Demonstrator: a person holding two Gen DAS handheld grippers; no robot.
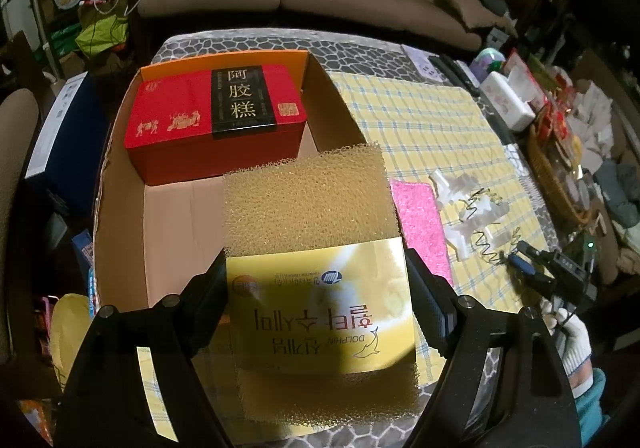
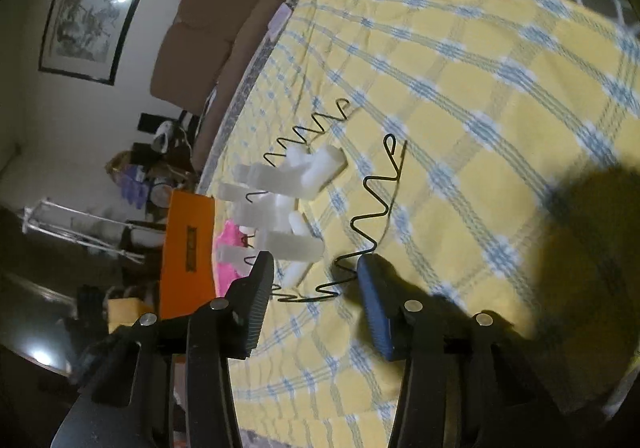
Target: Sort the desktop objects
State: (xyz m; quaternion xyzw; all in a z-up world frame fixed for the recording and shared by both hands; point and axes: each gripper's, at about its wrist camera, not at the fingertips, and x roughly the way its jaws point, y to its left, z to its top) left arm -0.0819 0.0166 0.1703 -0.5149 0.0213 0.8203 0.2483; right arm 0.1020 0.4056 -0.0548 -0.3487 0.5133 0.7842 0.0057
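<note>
Yellow coarse sponge with paper label (image 1: 316, 232) sits clamped in left gripper (image 1: 316, 288) above open cardboard box (image 1: 168, 216); right gripper (image 2: 312, 280) spread wide around black zigzag wire (image 2: 360, 224).

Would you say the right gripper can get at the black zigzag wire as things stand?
Probably yes. The right gripper is open, and the near end of the black zigzag wire lies between its fingers on the checked cloth. Only the white foam pieces crowd the wire's left side.
</note>
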